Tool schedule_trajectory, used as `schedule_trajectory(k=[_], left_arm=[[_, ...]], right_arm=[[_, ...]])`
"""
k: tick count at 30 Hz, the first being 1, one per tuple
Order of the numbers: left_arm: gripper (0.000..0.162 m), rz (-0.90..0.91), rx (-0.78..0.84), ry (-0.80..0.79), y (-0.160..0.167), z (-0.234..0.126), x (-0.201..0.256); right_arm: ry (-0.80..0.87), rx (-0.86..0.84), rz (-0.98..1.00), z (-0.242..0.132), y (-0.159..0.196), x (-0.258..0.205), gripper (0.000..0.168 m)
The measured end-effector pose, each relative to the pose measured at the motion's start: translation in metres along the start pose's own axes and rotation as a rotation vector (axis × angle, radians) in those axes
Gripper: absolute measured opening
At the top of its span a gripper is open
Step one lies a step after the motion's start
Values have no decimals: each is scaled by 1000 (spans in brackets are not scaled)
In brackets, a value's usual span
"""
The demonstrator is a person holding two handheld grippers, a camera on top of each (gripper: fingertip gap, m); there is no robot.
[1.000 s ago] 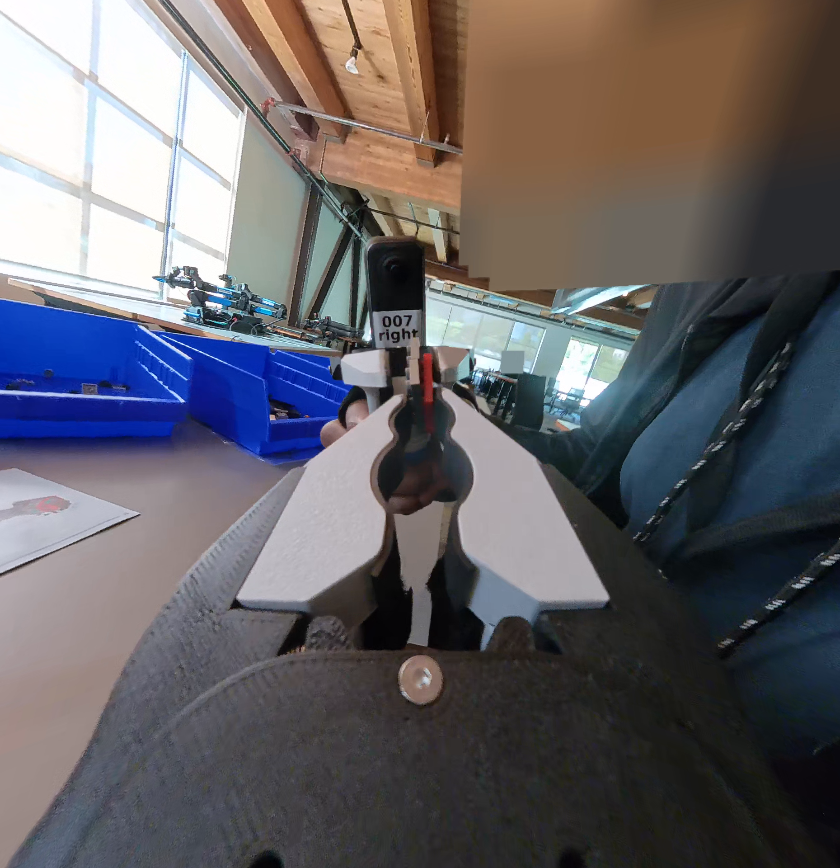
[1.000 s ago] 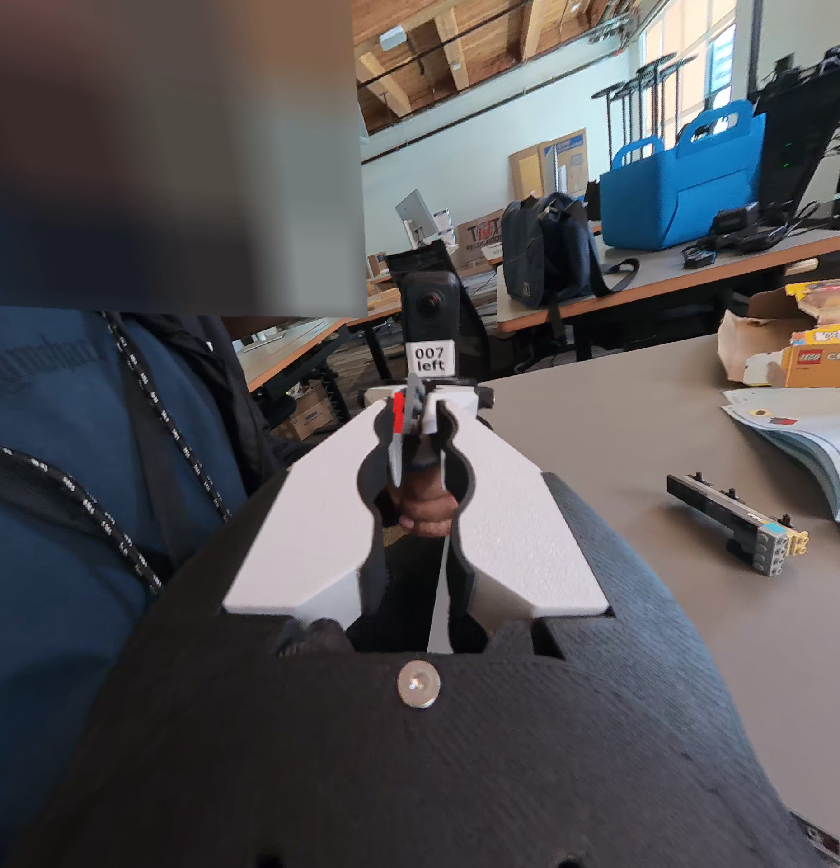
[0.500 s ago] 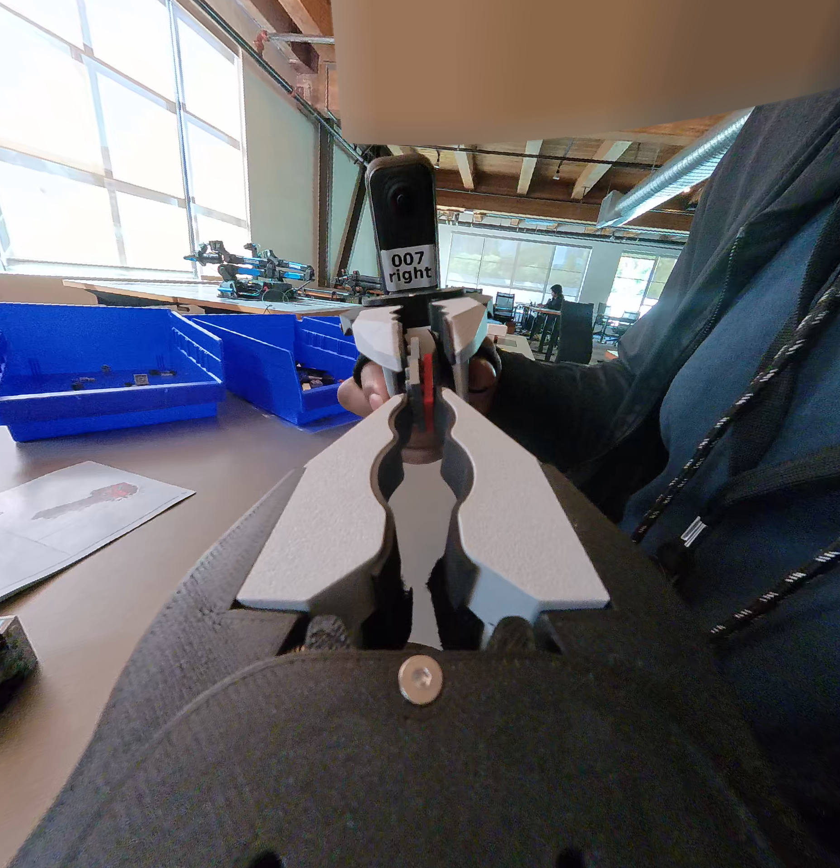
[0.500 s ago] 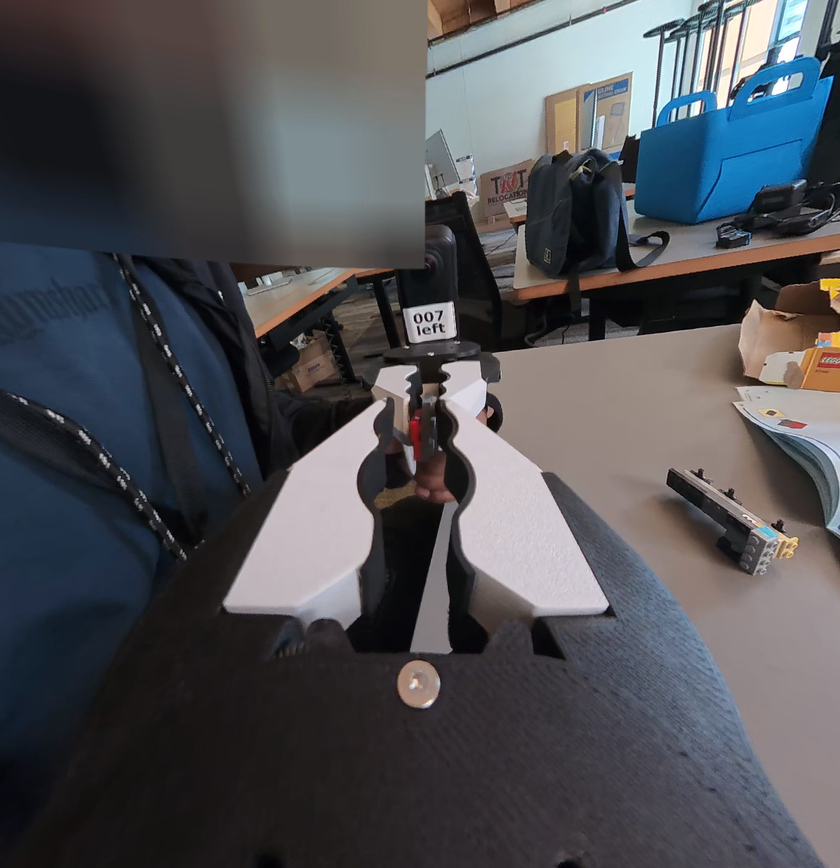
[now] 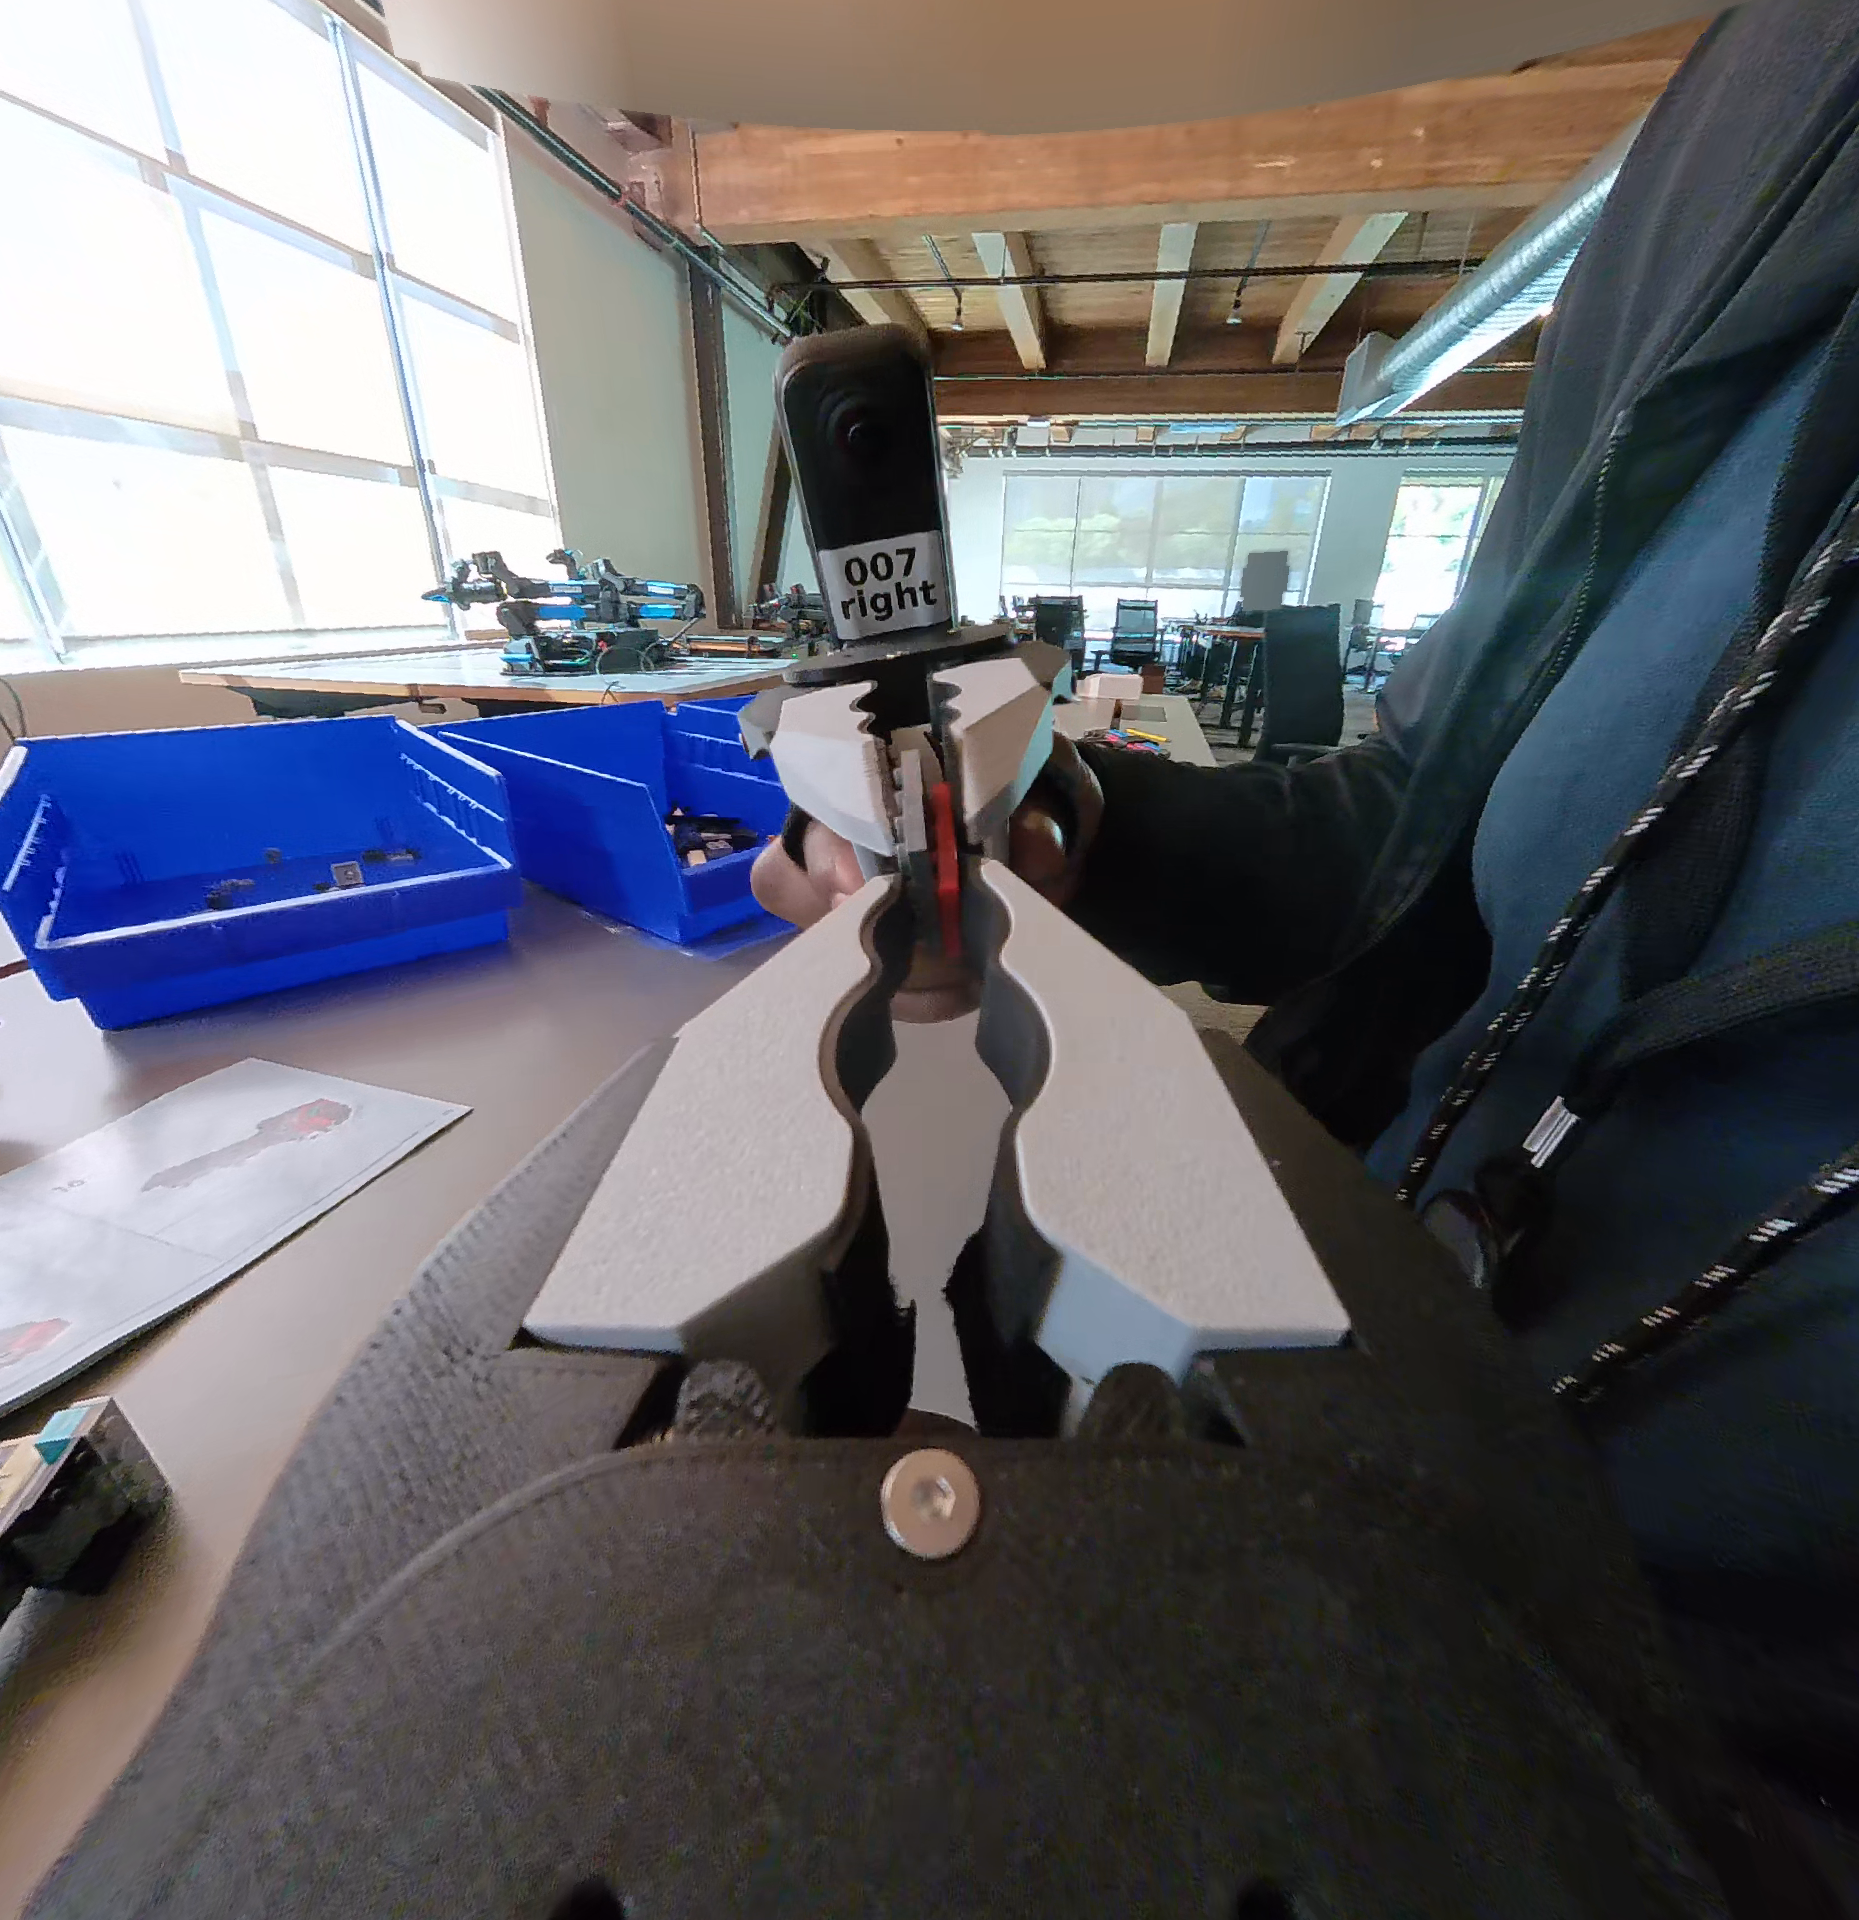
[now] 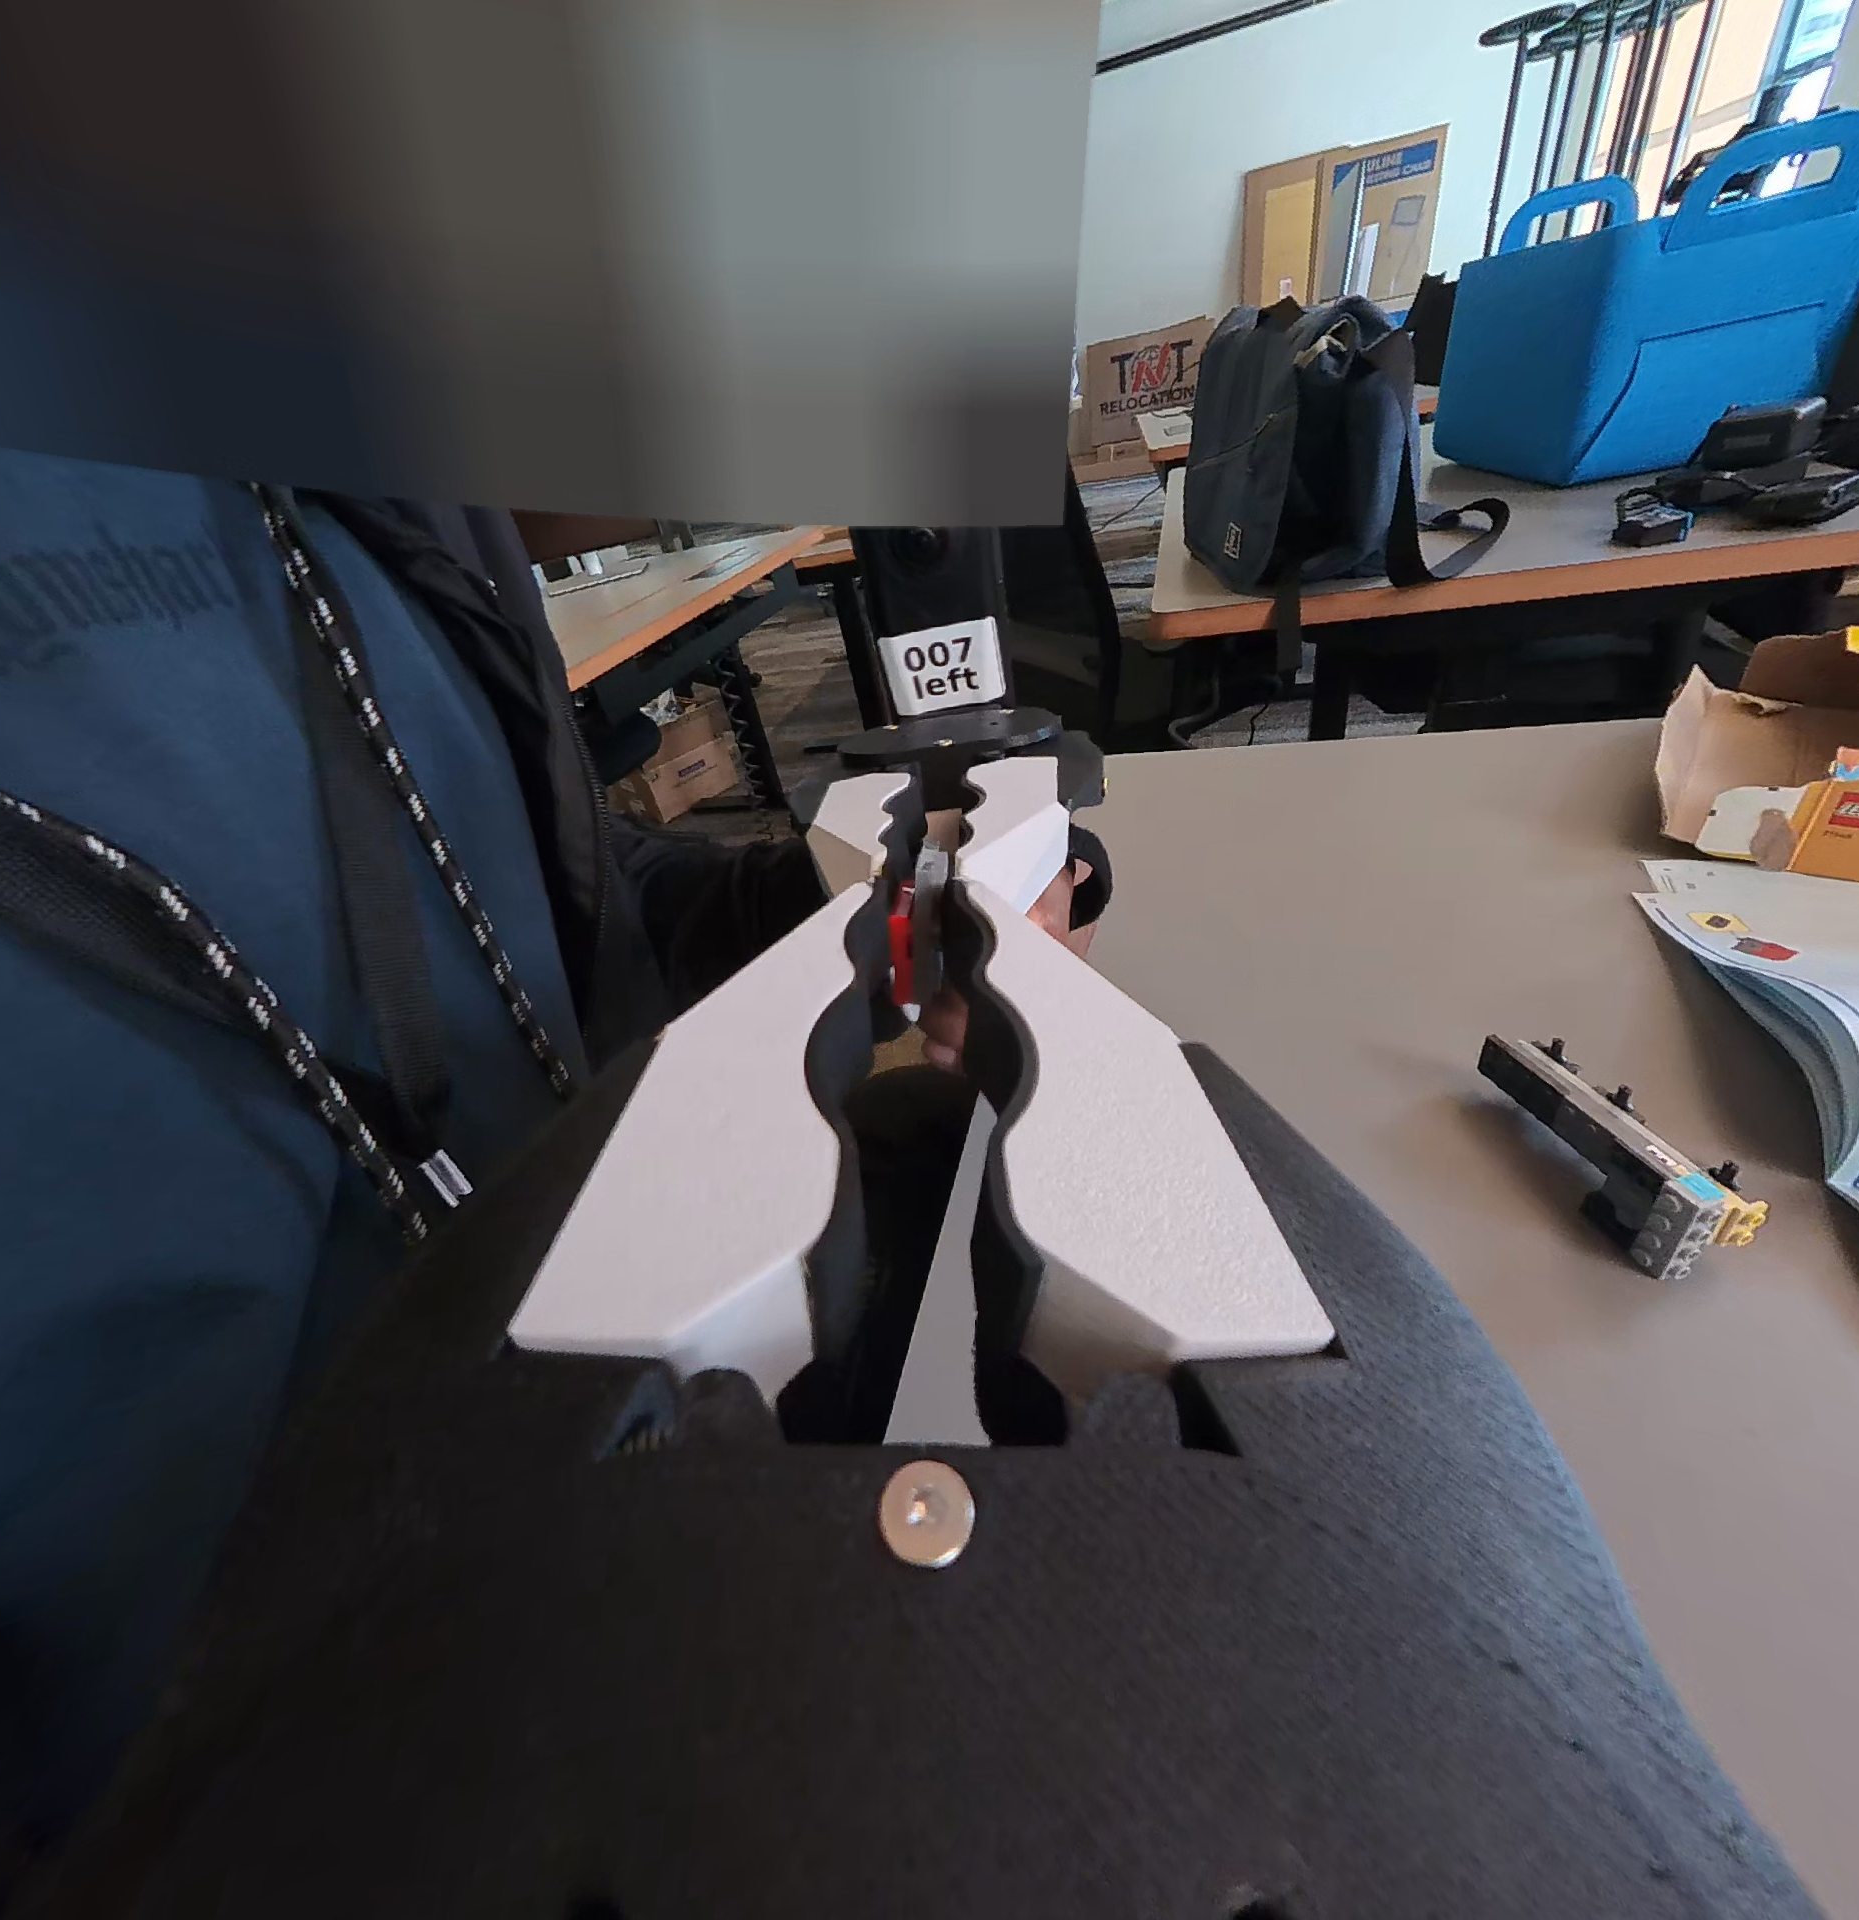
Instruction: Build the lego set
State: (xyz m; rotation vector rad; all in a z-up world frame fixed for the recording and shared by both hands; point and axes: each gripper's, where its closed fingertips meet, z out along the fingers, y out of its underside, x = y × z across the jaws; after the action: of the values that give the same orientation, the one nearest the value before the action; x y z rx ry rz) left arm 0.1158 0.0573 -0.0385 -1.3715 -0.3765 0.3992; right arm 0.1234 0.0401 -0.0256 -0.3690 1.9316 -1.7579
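Note:
My two grippers face each other tip to tip above the grey table [image 6: 1351, 935]. My left gripper [image 5: 925, 883] is shut, and so is my right gripper [image 6: 920, 904]. Between the meeting tips sits a small lego assembly: a thin red piece [image 5: 943, 862] pressed against a grey piece [image 5: 909, 800]. The same red piece [image 6: 901, 935] and grey piece [image 6: 930, 878] show in the right wrist view. Which gripper grips which piece I cannot tell. A long black lego assembly [image 6: 1621, 1153] with a grey and yellow end lies on the table to the right; its end shows in the left wrist view [image 5: 42, 1486].
Two blue bins [image 5: 260, 831] [image 5: 634, 800] with small parts stand at the far left. An instruction sheet [image 5: 177, 1174] and an open booklet [image 6: 1818, 1039] lie on the table, with a torn lego box [image 6: 1839, 821] behind. The person's torso [image 6: 177, 935] is close. My two grippers' fingertips are within a few centimetres of each other.
Both grippers have stayed shut and joined at the tips. They have tilted down and drawn closer together, so more of the table and the black assembly has come into view.

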Motion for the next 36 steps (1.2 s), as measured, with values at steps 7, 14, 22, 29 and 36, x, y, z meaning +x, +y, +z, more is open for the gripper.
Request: schedule_trajectory(k=[7,14,22,29,36], left_arm=[[8,37,-6,-6,-1,0,2],[8,38,-8,-5,1,1,1],[8,48,-24,-1,5,-1,1],[8,-33,45,-26,-2,-3,-7],[8,-1,47,-10,-2,-4,-4]], right_arm=[[-5,10,3,0,0,-2,10],[3,3,4,0,2,-1,10],[24,-22,-25,1,7,0,10],[96,29,-64,-4,-3,9,9],[89,26,-69,-1,-7,4,9]])
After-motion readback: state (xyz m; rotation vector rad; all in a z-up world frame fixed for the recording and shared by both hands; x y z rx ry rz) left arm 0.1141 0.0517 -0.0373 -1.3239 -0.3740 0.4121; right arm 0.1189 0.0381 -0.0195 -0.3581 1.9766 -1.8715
